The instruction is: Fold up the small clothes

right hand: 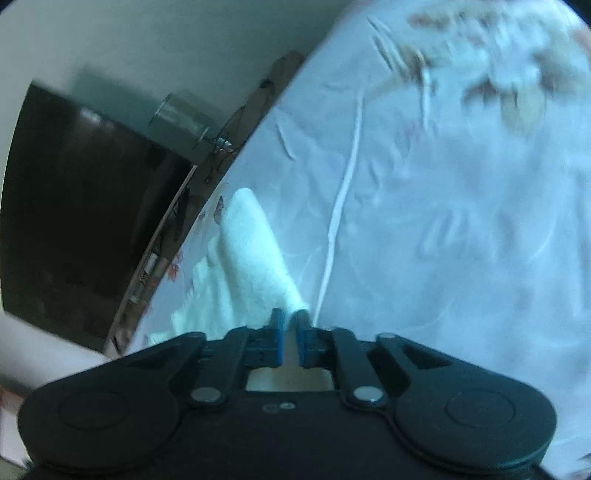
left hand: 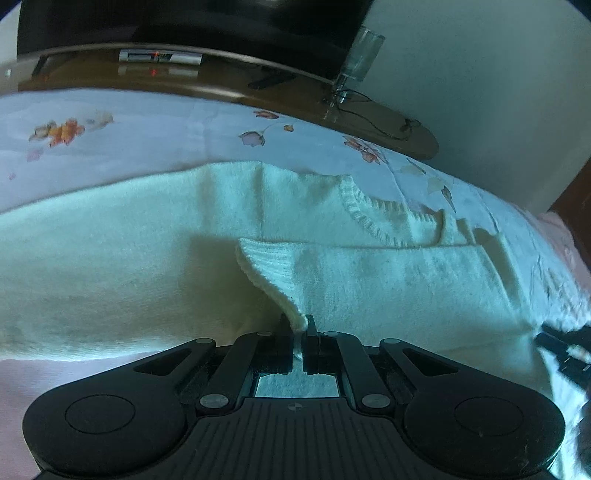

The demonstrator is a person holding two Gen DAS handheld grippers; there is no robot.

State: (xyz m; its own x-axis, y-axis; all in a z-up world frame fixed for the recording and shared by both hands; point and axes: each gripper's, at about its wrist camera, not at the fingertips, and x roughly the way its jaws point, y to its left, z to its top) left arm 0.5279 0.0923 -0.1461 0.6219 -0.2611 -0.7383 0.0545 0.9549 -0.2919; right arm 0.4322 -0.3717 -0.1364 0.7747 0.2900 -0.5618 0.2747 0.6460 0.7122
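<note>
A small white knit sweater (left hand: 129, 258) lies spread on a floral bedsheet (left hand: 147, 133). One sleeve (left hand: 388, 273) is folded across the body, its ribbed cuff (left hand: 266, 269) near the middle. My left gripper (left hand: 298, 325) is shut on the corner of that cuff, close to the cloth. In the right wrist view, my right gripper (right hand: 291, 318) is shut on a fold of the sweater (right hand: 255, 254), which rises away from the fingers. The right gripper's tip shows in the left wrist view (left hand: 561, 347) at the sweater's right edge.
A wooden footboard or shelf (left hand: 236, 85) runs behind the bed with a dark TV screen (left hand: 184, 22), a small device (left hand: 160, 57), a clear glass (left hand: 360, 53) and cables. A white cord (right hand: 343, 195) lies on the sheet. A pale wall (left hand: 480, 92) is to the right.
</note>
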